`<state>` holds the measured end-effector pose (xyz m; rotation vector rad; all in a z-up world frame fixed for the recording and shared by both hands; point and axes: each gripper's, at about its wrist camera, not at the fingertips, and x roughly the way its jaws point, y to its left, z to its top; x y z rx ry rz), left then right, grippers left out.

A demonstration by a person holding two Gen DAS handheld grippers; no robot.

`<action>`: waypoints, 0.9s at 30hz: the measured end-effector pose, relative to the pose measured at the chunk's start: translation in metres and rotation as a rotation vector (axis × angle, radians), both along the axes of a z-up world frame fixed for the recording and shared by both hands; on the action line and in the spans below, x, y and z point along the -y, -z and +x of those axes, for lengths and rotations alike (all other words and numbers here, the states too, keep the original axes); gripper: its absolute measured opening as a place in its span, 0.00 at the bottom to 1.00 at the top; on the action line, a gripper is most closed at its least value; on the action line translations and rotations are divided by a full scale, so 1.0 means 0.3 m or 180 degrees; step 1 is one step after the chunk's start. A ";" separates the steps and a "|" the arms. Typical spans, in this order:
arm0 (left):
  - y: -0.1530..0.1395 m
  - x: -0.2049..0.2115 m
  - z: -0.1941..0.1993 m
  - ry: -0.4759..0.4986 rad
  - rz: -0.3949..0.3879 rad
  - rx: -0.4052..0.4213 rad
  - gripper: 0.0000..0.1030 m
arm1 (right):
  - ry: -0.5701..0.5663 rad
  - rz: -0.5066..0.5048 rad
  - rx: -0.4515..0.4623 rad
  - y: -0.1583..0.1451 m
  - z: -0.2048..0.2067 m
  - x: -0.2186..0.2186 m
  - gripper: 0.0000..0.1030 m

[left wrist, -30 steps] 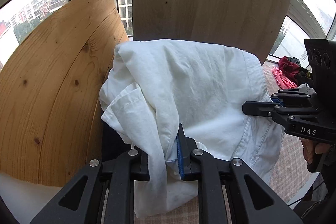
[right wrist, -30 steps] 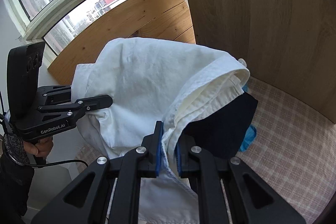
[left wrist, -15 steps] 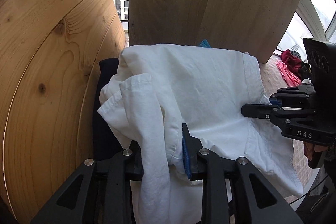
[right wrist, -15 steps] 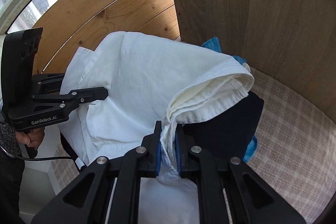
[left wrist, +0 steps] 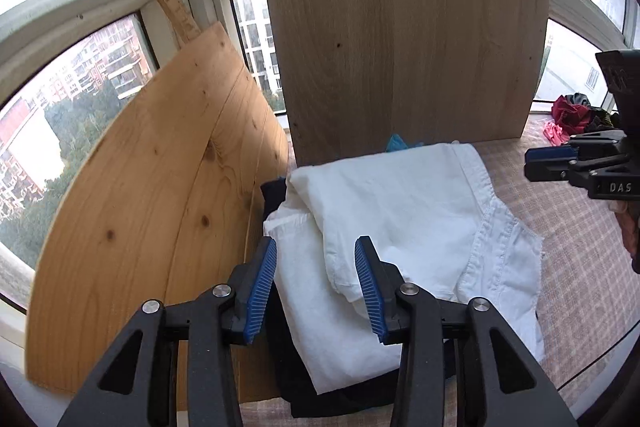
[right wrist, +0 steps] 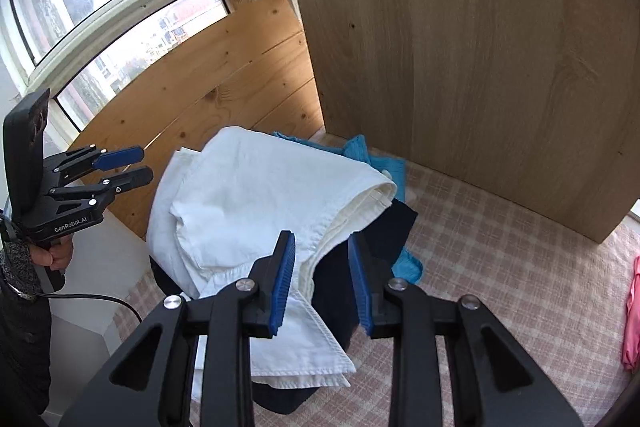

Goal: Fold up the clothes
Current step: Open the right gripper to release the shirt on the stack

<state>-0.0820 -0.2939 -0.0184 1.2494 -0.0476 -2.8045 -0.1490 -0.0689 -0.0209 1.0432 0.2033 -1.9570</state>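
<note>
Up close, the left gripper (left wrist: 316,283) hangs with its blue-padded jaws spread wide and holding nothing, poised just above the near edge of a folded white garment (left wrist: 400,227). Seen from the other side, the right gripper (right wrist: 322,279) is likewise spread and empty, its fingers framing the garment's rolled hem without visibly pinching it. The white garment lies loosely folded on top of a dark navy garment (right wrist: 384,239), whose edges stick out beneath it on the near and right sides. Both rest on a pink checked tablecloth (right wrist: 500,267). A blue cloth (right wrist: 380,159) peeks out from under the pile at the far side, next to the boards. In the left wrist view, the right gripper (left wrist: 560,163) sits off to the right of the pile, clear of the fabric; in the right wrist view, the left gripper (right wrist: 124,163) sits off to its left, held by a hand (right wrist: 54,255) in a dark sleeve. Behind the pile, a knotty pine board (left wrist: 160,207) leans at the left and a pale wood panel (left wrist: 400,47) stands upright. Farther back at the right, red and pink clothes (left wrist: 568,115) lie heaped near the window (left wrist: 80,99).
</note>
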 end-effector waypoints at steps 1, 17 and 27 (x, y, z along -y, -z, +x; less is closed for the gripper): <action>-0.017 -0.004 0.009 0.0028 0.0017 -0.0059 0.38 | -0.0054 -0.0005 -0.0029 0.005 0.006 0.037 0.27; 0.164 -0.005 -0.007 0.0084 0.0153 0.0319 0.38 | -0.0047 0.0145 0.0168 0.143 0.017 0.039 0.27; 0.128 -0.106 0.050 0.0270 0.0142 0.0269 0.41 | -0.0655 0.0298 0.0126 0.180 0.259 0.082 0.27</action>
